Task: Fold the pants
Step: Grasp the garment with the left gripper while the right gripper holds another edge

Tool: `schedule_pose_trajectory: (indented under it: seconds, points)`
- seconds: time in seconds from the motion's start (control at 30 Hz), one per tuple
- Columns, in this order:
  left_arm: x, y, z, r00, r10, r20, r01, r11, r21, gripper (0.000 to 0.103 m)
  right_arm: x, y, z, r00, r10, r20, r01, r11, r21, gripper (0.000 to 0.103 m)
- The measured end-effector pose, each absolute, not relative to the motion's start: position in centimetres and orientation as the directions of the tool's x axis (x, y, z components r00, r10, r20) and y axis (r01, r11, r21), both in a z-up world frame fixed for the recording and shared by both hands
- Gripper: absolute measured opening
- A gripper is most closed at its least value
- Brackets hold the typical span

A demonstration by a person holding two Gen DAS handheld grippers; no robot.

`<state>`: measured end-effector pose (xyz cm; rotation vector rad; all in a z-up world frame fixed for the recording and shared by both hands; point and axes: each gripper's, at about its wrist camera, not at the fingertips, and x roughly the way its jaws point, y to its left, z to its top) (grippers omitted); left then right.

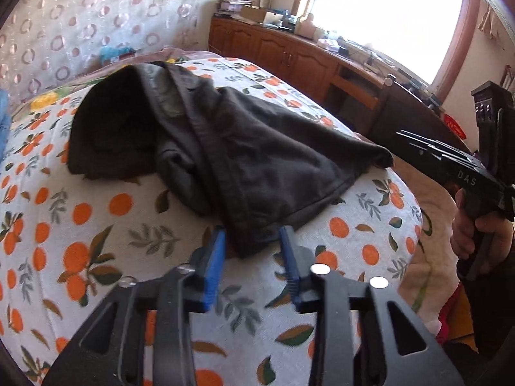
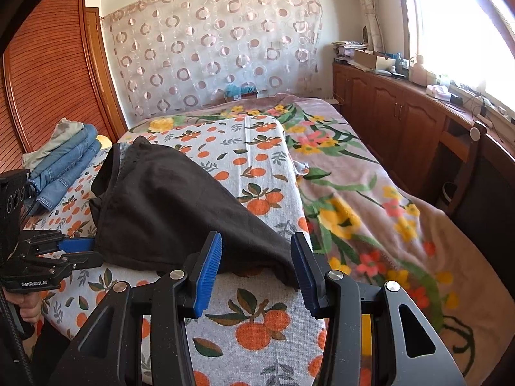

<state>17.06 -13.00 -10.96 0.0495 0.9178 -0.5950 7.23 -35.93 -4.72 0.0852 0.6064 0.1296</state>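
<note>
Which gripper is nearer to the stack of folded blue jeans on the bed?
Left. The left gripper is at the near edge of the black pants, on the side where the jeans stack lies. The right gripper is at the pants' opposite corner, farther from the stack.

- left claw (image 1: pixel 252 236): jaws spread wide, blue pads (image 1: pixel 214 257) apart, held low and pointing forward
- right claw (image 2: pixel 257 251): also wide open, held by a bare hand (image 1: pixel 473 228) on the grip

Both wrist cams low, close over bed, facing headboard curtain; share dark pants (image 1: pixel 206 148).
</note>
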Motion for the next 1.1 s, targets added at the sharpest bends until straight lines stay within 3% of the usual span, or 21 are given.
schedule_pose_trajectory:
  seconds: [0.1,0.2,0.43,0.63,0.87,1.1]
  points:
    - [17.4,-13.2,-11.2,0.463,-0.455,-0.761,0.511,0.838,-0.190,0.013,7.4,-35.7,-4.8,0.810,0.152,-0.566,-0.101,0.987,0.122,0.046]
    - [16.7,-12.7,-10.6,0.477,-0.462,-0.748,0.518,0.835,-0.185,0.011,7.4,-35.5,-4.7,0.810,0.156,-0.566,-0.107,0.987,0.120,0.046]
    - [13.1,-8.3,-6.0,0.570,-0.475,-0.670,0.507,0.845,-0.168,0.010,7.8,-35.1,-4.4,0.810,0.171,-0.561,-0.126,0.985,0.119,0.046]
    - [11.4,-2.6,-4.0,0.648,-0.408,-0.643,0.431,0.893,-0.132,0.010,8.5,-33.8,-3.7,0.811,0.197,-0.551,-0.169,0.980,0.101,0.046]
    - [10.4,4.9,-4.2,0.720,-0.294,-0.629,0.269,0.953,-0.138,0.010,10.5,-31.7,-2.4,0.808,0.255,-0.531,-0.247,0.965,0.088,0.046]
    - [11.0,6.7,-6.5,0.704,-0.249,-0.666,0.213,0.967,-0.137,0.010,14.9,-26.9,-0.9,0.769,0.357,-0.530,-0.383,0.922,0.065,0.046]
